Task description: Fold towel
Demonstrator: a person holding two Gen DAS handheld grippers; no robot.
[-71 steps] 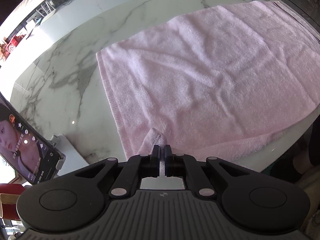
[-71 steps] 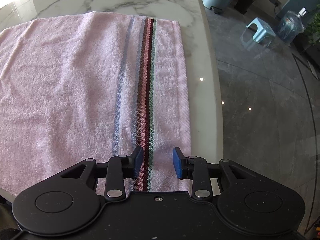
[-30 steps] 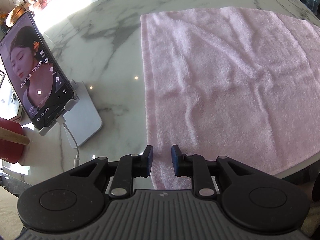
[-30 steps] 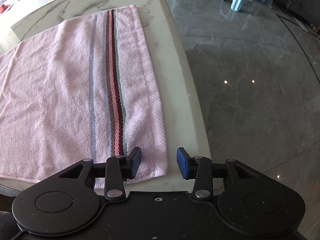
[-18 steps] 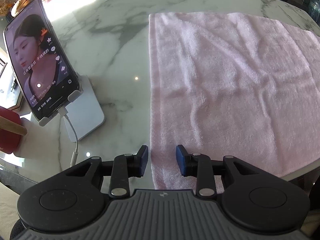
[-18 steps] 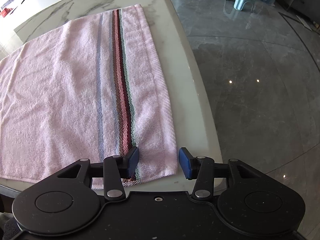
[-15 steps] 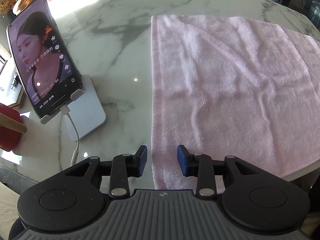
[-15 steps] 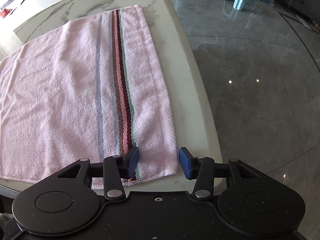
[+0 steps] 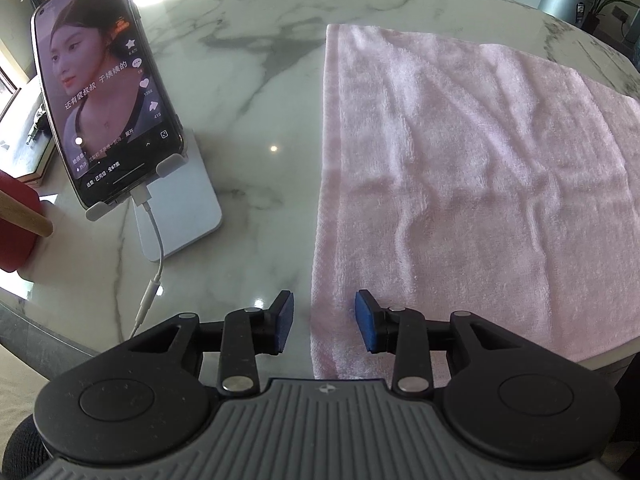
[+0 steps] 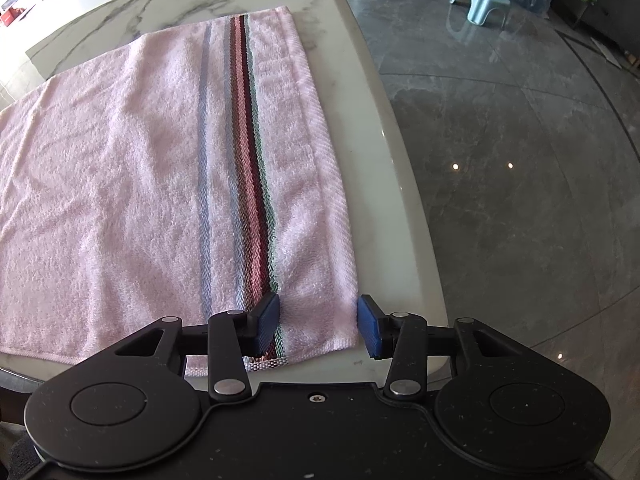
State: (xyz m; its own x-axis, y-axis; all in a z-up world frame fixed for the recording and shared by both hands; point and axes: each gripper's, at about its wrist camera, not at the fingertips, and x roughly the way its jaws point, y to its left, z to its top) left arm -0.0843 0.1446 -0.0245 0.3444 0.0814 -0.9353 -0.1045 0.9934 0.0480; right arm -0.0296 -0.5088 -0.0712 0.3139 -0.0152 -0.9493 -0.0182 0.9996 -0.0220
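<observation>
A pink towel (image 9: 460, 184) lies flat on the white marble table (image 9: 260, 92). Its right end carries dark red, grey and blue stripes (image 10: 248, 184). My left gripper (image 9: 323, 322) is open and straddles the towel's near left corner, with the left edge running between the jaws. My right gripper (image 10: 318, 328) is open and straddles the near right corner, its left pad over the stripes and its right pad just past the towel's right edge. Neither holds the cloth.
A phone (image 9: 100, 100) playing video stands on a white stand (image 9: 180, 216) left of the towel, with a white cable (image 9: 154, 276) trailing to the table edge. A red object (image 9: 16, 228) sits far left. The table edge (image 10: 404, 184) drops to a grey floor with a blue stool (image 10: 478, 0).
The left gripper let go of the towel's corner, opened and shifted left so the towel's left edge sits between its jaws. The right gripper shifted right onto the right corner.
</observation>
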